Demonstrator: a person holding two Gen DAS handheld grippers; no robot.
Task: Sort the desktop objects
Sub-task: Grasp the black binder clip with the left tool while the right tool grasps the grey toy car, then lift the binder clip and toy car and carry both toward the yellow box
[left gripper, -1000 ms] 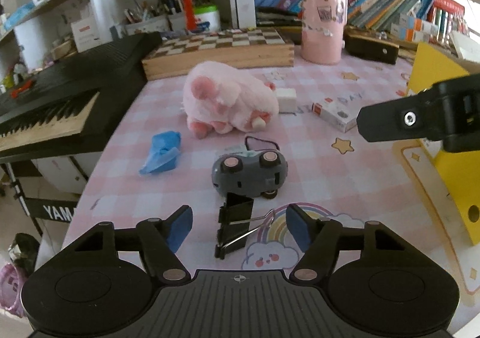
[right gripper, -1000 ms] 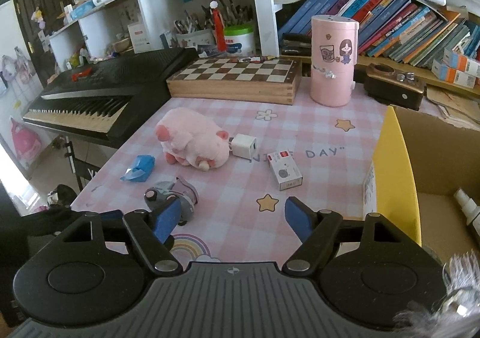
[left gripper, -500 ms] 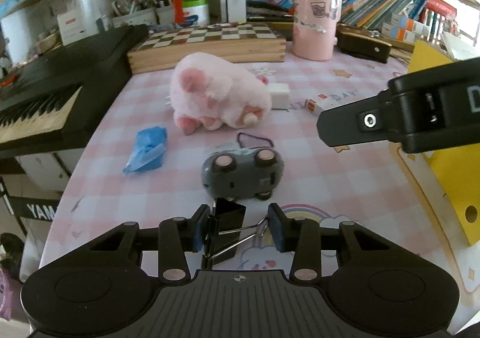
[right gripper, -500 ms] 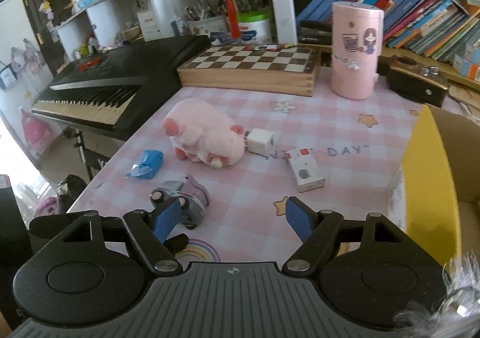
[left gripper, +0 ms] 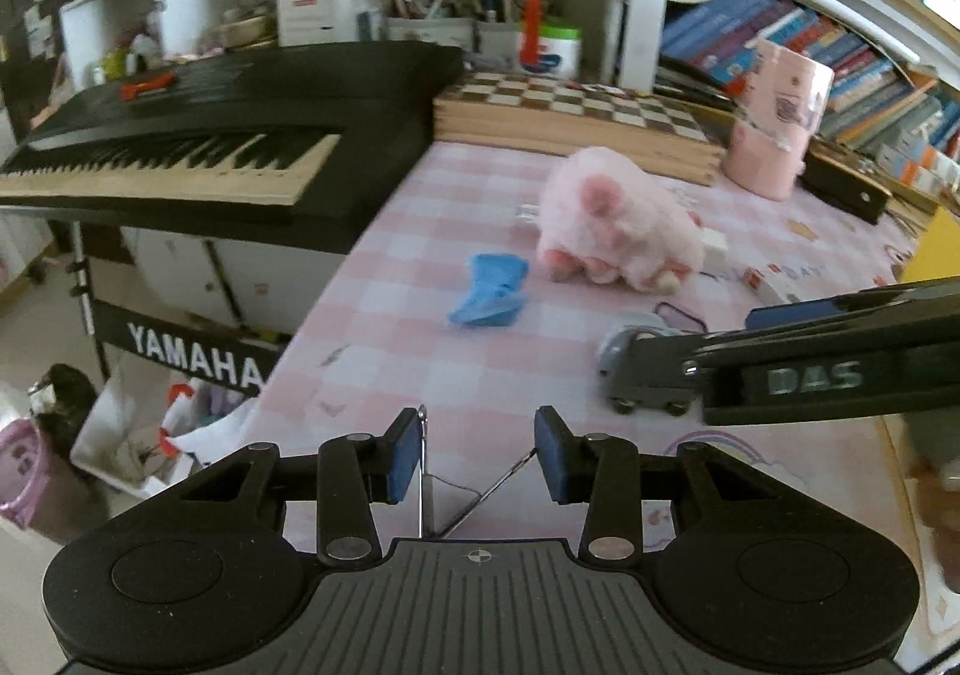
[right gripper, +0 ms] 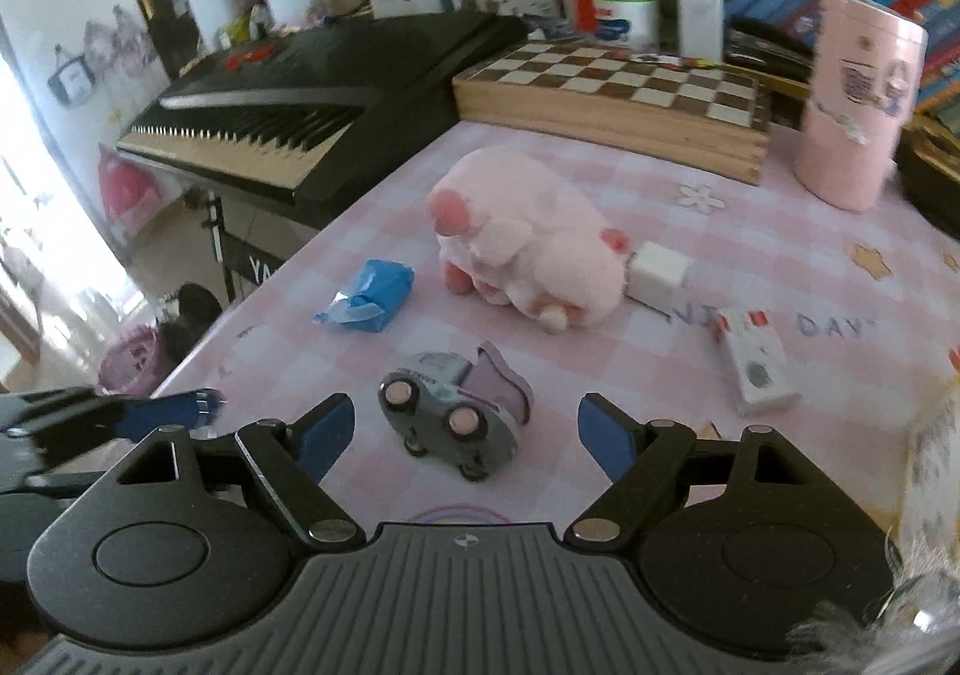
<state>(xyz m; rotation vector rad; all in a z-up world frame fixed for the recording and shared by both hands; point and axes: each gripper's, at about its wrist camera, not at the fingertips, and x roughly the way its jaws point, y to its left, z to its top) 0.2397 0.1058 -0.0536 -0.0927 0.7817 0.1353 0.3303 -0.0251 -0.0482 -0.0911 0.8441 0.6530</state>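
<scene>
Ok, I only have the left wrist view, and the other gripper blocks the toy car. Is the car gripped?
Observer: No. The right gripper is open and its jaws have just been opening. The toy car sits between them, untouched.
Operator: Anything near its right-hand finger?
Observer: A small white box lies flat past that finger, apart from the car.
Operator: And behind the car?
Observer: A white cube sits right beside the pink plush toy.
</scene>
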